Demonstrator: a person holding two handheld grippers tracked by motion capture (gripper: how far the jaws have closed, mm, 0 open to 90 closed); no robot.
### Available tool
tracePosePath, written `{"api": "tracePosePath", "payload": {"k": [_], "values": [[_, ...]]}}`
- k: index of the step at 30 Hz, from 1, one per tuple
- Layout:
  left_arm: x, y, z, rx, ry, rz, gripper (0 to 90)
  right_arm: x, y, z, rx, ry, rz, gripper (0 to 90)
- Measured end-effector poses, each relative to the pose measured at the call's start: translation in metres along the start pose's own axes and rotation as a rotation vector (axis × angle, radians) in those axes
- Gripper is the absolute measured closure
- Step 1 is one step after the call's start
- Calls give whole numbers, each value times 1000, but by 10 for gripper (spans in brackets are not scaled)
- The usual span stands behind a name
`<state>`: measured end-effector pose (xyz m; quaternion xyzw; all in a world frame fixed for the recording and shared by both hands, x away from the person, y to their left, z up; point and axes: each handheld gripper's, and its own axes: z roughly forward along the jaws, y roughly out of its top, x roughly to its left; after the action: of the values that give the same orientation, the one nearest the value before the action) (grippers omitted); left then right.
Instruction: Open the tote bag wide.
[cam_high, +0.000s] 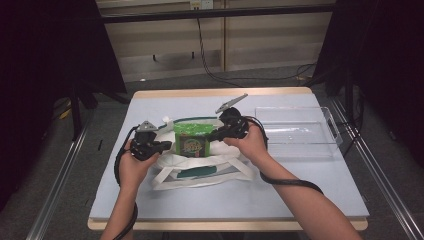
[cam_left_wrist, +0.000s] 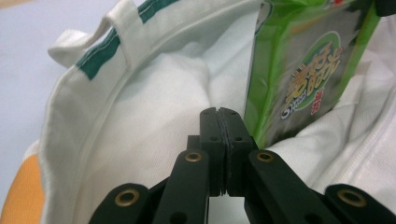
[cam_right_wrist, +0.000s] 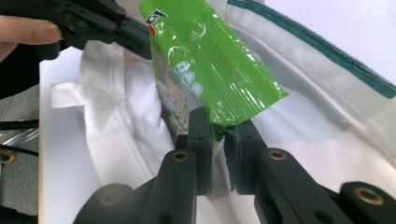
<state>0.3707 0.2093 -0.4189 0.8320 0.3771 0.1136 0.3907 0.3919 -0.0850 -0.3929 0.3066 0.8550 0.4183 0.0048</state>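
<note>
**Green snack packet held upright in the mouth of a white cloth bag**

The green packet (cam_high: 191, 140) stands upright at the middle of the table, its lower part down inside the open mouth of the white bag (cam_high: 200, 172). In the right gripper view the packet (cam_right_wrist: 212, 70) is shiny and crinkled, with a printed picture on its front, and one edge runs down between that tool's two black jaws. The right gripper (cam_right_wrist: 218, 135) is clamped on that edge — the pads pinch the foil, with a narrow slit left between them. In the high view the right gripper (cam_high: 216, 135) reaches the packet from its right side, with the person's hand wrapped around the tool's body.

The left gripper (cam_left_wrist: 222, 116) has its jaws pressed fully together. Its tips sit inside the bag against the white cloth, just beside the packet's lower left edge (cam_left_wrist: 299, 70); whether a fold of cloth is caught between them cannot be told. In the high view the left gripper (cam_high: 167, 145) lies at the packet's left side.

The bag has a dark green trim (cam_left_wrist: 100, 58) along its rim and white straps (cam_high: 165, 177) splayed toward the person. It lies on a pale blue table (cam_high: 250, 195). A clear plastic tray (cam_high: 300, 127) sits to the right — well apart from the bag.
</note>
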Motion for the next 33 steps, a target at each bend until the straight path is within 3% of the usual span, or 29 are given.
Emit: {"api": "tracePosePath", "payload": {"k": [1, 3, 7, 9, 11, 17, 19, 26, 30, 33], "values": [[1, 1, -1, 11, -8, 21, 899, 0, 0, -1, 2, 3, -17, 806], [-1, 2, 1, -19, -19, 2, 899, 1, -1, -1, 4, 4, -23, 804], [-5, 4, 4, -15, -50, 37, 900, 2, -1, -2, 4, 2, -37, 800], [-8, 6, 6, -11, -36, 55, 900, 3, -1, -2, 7, 4, -50, 792], [-8, 6, 6, -25, -53, 38, 900, 3, -2, -3, 1, 9, -74, 779], [-13, 9, 7, -45, -79, 49, 900, 2, -3, -4, -5, 13, -102, 596], [-16, 12, 7, -59, -79, 65, 900, 3, -2, -4, -2, 14, -114, 583], [-22, 17, 8, -67, -62, 88, 900, 4, 1, -1, 35, 20, -168, 583], [-22, 17, 10, -71, -58, 82, 900, 4, 3, 0, 71, 16, -193, 674], [-22, 18, 9, -74, -40, 82, 874, 2, 2, -1, 95, 27, -184, 729]]}}
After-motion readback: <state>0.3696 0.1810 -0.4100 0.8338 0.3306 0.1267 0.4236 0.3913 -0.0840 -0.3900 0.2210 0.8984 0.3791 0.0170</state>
